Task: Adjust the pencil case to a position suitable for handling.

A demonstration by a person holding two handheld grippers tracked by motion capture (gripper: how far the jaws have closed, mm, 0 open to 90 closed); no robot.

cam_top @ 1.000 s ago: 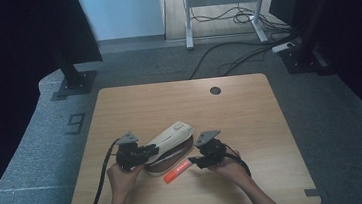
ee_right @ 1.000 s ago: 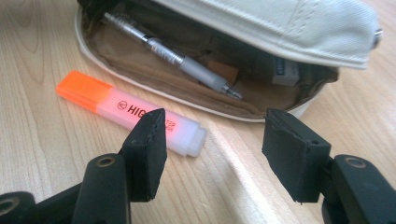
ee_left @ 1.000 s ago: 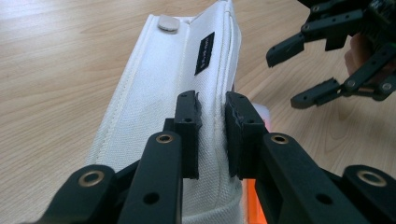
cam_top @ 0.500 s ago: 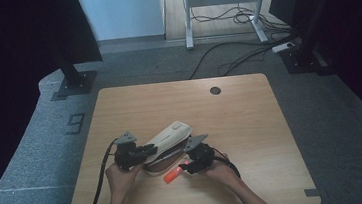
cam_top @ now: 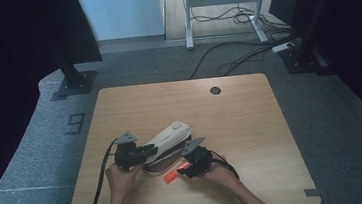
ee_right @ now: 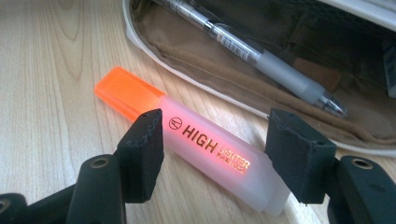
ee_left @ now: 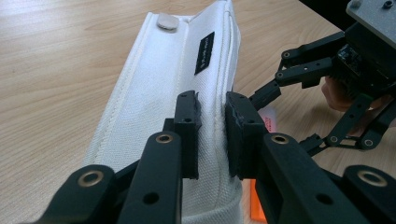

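Wooden surface (cam_top: pixel 251 120): orange highlighter (ee_right: pixel 196 151) lies between the right gripper's (ee_right: pixel 224 154) spread jaws, untouched; left gripper (ee_left: pixel 212 135) pinches the white pouch's (ee_left: pixel 182 88) flap.

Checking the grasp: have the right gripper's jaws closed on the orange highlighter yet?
No: the right gripper has open jaws either side of the orange highlighter, with gaps.

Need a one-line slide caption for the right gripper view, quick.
Right gripper with open jaws straddling an orange highlighter on the table, beside an open pencil case holding a pen.
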